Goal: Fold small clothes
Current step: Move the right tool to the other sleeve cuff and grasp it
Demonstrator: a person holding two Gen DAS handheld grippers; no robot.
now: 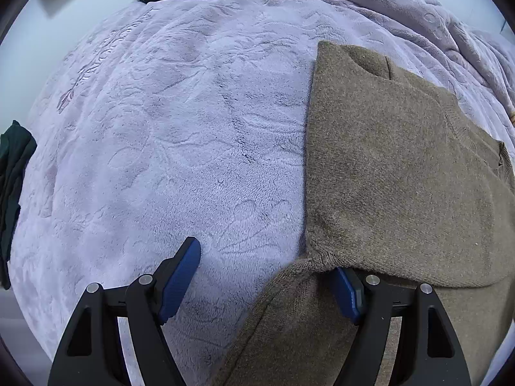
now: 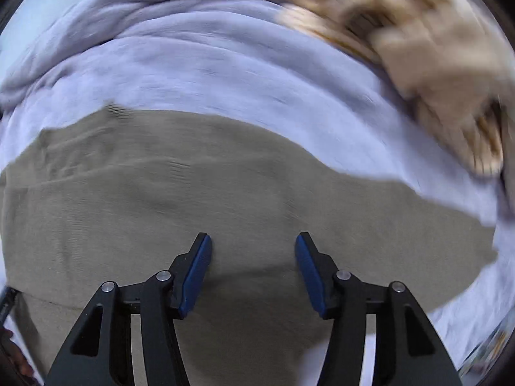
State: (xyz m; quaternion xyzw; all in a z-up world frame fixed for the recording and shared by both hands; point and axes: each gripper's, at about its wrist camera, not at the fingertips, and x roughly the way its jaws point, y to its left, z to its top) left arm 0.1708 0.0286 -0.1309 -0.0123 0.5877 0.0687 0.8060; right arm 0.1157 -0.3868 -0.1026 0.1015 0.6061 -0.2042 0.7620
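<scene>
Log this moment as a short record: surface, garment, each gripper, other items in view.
surface: lavender plush blanket, embossed, rumpled at the far side
garment: brown knit sweater, partly folded, lying on the blanket
left gripper: open, at the sweater's near left edge; a fold of knit drapes over one finger
right gripper: open, over the sweater's middle, gripping nothing
other items: beige fabric, blurred, beyond the sweater; dark green cloth at the blanket's left edge

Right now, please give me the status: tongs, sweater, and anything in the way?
Left tongs open, sweater edge draped over one finger. Right tongs open, over the sweater. Sweater partly folded on blanket. Beige garment beyond, not blocking.
</scene>
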